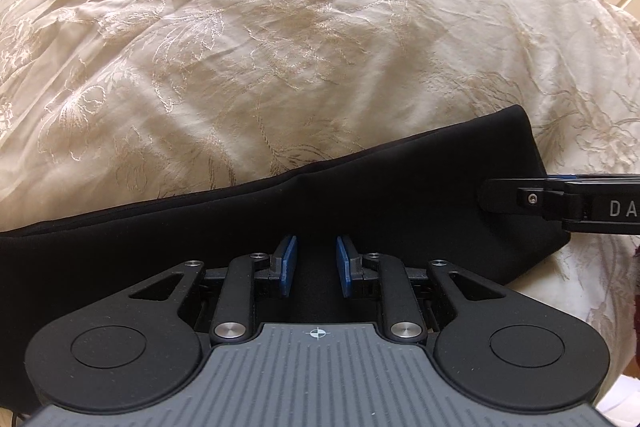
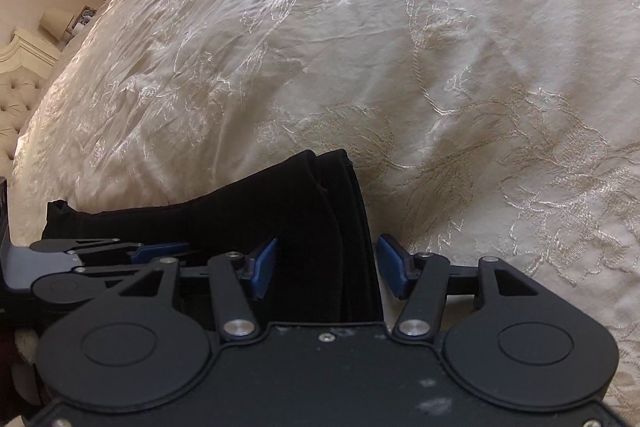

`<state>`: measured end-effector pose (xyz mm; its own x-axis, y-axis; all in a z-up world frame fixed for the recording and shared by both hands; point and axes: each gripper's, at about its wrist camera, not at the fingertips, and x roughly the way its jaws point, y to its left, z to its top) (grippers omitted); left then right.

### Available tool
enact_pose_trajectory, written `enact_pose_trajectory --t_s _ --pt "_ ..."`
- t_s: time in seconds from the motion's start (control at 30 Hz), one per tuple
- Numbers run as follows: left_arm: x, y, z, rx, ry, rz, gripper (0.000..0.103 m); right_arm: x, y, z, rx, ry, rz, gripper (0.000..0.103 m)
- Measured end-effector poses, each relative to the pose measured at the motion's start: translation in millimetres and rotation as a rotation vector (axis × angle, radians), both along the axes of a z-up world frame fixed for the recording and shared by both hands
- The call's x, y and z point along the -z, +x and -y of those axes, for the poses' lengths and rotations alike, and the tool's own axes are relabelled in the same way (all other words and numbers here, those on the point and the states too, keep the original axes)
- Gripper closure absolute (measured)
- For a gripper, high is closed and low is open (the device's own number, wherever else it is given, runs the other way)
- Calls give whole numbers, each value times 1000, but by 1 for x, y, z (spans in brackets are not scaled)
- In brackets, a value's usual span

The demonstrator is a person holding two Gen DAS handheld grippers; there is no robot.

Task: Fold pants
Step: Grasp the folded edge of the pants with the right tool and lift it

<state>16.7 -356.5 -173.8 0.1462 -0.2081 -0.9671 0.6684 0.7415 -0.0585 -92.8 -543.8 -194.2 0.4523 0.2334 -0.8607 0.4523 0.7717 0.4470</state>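
On the bed, the black pants are lying as a long folded strip across a cream embroidered bedspread. Starting at nine o'clock in the left wrist view, the strip is running from the left edge toward three o'clock, where its squared end is sitting under the right gripper. The left gripper is hovering over the strip's middle, its fingers a narrow gap apart with only cloth below them, pinching nothing that can be made out. In the right wrist view, the right gripper's blue fingers are standing wide apart, straddling the stacked layers at the strip's end without pressing them. To do this well, the right fingers should be sinking low enough to catch every layer before closing, while the left is pinning the fold line.
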Motion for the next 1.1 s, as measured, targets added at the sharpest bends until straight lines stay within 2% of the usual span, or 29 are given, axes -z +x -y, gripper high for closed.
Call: enact_pose_trajectory --t_s 0.13,0.2,0.3,0.37,0.53,0.67,0.8,0.97,1.1 --pt "0 -2 -2 -4 -5 -2 81 2 6 2 12 27 -22 43" --pt "-1 -1 -4 -7 -11 -9 81 0 7 0 -13 23 -16 48" --pt "-5 4 -7 -8 -28 -21 81 -6 6 -3 -52 32 1 91" --pt "-12 8 -12 -13 -41 -15 81 -14 2 -3 -27 61 30 91" --pt "-35 33 -40 -104 -72 58 81 -49 -5 -10 -5 44 105 92" --pt "-24 61 -49 -155 14 76 81 -73 -4 -14 9 36 150 94" --pt "-19 73 -47 -119 70 110 82 -88 -1 -21 6 19 167 94" --pt "-54 57 -69 -177 -78 137 82 -95 4 -28 12 -7 158 94" --pt "-57 24 -75 -92 -120 92 82 -97 5 -31 39 -13 150 94"
